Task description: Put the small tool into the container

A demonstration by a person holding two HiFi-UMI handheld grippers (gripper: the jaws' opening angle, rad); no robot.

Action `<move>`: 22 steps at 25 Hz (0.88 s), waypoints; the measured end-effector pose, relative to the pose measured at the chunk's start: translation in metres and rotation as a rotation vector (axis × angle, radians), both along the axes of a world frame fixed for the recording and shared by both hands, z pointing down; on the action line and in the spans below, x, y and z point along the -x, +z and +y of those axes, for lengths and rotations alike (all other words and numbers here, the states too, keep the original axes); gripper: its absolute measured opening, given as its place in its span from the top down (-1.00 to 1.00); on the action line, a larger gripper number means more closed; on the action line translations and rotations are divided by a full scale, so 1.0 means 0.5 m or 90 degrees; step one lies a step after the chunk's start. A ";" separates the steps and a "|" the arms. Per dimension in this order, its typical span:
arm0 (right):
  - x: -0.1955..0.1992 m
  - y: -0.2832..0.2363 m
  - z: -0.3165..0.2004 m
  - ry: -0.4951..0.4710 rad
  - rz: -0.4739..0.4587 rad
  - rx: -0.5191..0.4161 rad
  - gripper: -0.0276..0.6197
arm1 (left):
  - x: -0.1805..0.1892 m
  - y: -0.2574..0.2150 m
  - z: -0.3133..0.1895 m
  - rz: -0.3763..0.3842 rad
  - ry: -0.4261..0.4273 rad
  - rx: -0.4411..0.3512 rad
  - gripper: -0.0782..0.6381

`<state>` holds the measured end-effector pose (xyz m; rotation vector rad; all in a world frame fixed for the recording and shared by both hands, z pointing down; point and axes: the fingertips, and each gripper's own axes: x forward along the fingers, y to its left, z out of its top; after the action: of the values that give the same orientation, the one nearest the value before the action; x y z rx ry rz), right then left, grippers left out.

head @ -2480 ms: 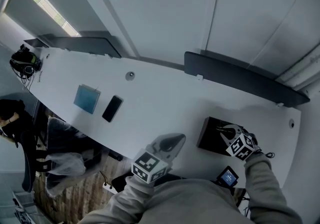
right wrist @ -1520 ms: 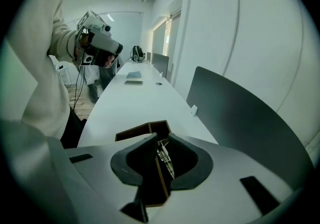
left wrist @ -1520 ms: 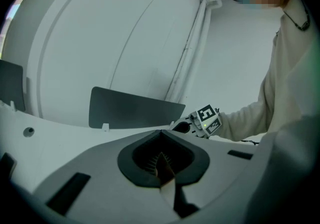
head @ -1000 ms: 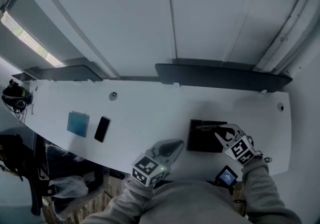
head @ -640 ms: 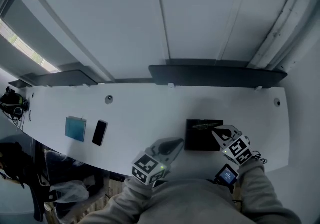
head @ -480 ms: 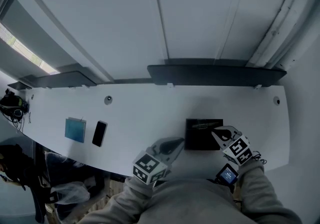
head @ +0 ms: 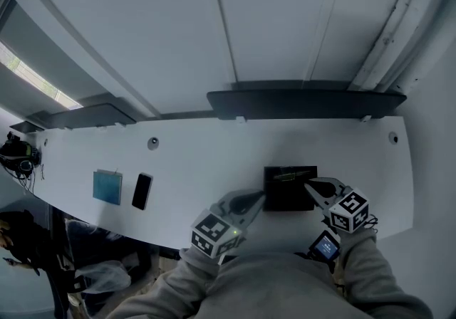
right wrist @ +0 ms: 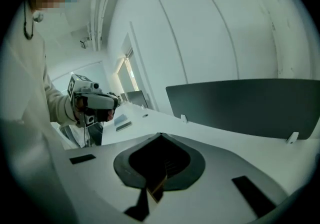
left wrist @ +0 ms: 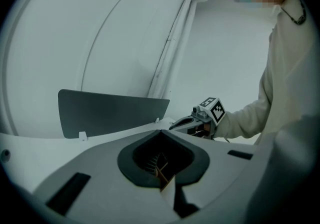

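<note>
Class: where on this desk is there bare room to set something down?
Widest bare stretch: between the phone and the black container. Another: behind the container, before the dark panel. Crowded: beside the container, at the left gripper and right gripper.

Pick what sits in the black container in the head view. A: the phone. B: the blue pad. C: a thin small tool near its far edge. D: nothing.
C: a thin small tool lies inside the container by its far edge, while the phone and blue pad lie well apart from it, further left on the table.
</note>
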<state>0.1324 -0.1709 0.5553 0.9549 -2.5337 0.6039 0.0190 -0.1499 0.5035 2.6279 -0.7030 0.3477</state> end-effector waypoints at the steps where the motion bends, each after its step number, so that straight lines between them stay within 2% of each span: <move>1: 0.000 -0.007 0.001 0.003 -0.008 0.000 0.85 | 0.001 0.000 -0.001 -0.001 0.002 0.000 0.77; 8: -0.006 -0.089 -0.007 0.024 -0.057 -0.015 0.85 | 0.000 -0.026 -0.023 -0.003 -0.006 -0.027 0.77; 13: -0.015 -0.181 -0.010 0.041 -0.102 -0.055 0.85 | -0.007 -0.046 -0.031 0.000 -0.003 -0.048 0.77; 22: -0.043 -0.279 0.013 0.073 -0.127 -0.111 0.85 | -0.049 -0.111 -0.041 0.027 0.012 -0.096 0.77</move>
<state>0.1541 -0.1643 0.4159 1.1596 -2.7595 0.5404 0.0432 -0.1706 0.4481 2.7768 -0.7163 0.2530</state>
